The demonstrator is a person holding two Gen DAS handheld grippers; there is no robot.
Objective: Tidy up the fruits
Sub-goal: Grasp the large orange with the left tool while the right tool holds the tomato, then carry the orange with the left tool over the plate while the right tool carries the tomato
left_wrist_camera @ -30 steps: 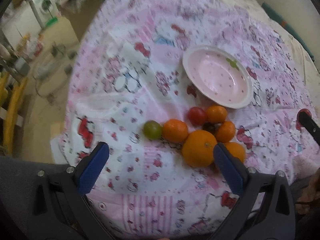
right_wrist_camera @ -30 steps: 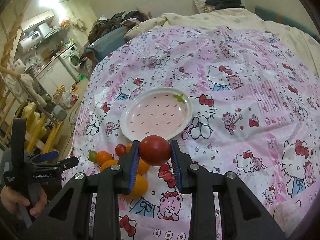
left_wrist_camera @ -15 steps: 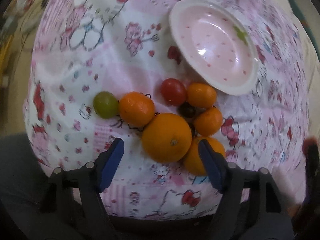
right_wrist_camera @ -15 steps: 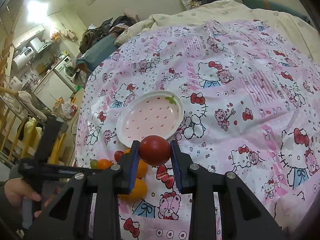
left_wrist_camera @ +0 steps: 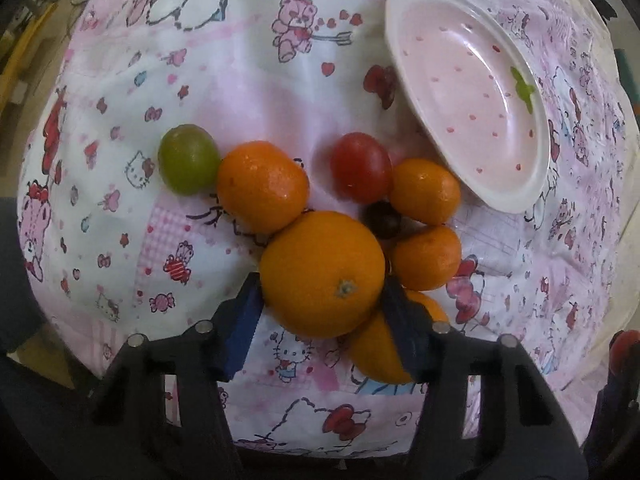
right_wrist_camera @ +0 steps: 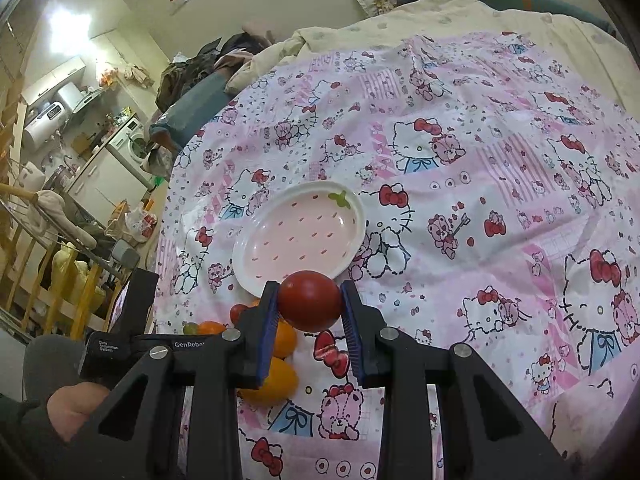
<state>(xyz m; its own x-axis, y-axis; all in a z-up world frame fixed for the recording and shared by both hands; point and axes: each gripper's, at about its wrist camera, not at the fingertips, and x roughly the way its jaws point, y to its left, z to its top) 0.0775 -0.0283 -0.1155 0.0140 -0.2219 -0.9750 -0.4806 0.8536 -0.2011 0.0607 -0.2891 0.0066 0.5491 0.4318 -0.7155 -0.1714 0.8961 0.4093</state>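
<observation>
A pile of fruit lies on the pink cartoon-print cloth (left_wrist_camera: 240, 80). My left gripper (left_wrist_camera: 322, 304) points down over it, its jaws closing with both blue pads touching the sides of the large orange (left_wrist_camera: 322, 274). Around that orange lie a green fruit (left_wrist_camera: 188, 164), several mandarins (left_wrist_camera: 262, 186), a small red tomato (left_wrist_camera: 360, 168) and a dark grape (left_wrist_camera: 382, 220). Another orange (left_wrist_camera: 376, 352) is half hidden behind the right finger. My right gripper (right_wrist_camera: 309, 308) is shut on a red tomato (right_wrist_camera: 310, 300), held just in front of the pink strawberry plate (right_wrist_camera: 362, 220), which holds nothing.
The plate (left_wrist_camera: 516, 200) sits just right of the pile in the left wrist view. A hand (right_wrist_camera: 76, 404) holds the left tool at the cloth's left edge. Beyond that edge are wooden rails (right_wrist_camera: 24, 264) and kitchen clutter. Bedding lies at the back.
My left gripper has dropped toward the pile and its jaws have narrowed from wide open to flank the large orange. The right gripper keeps the tomato and has barely moved.
</observation>
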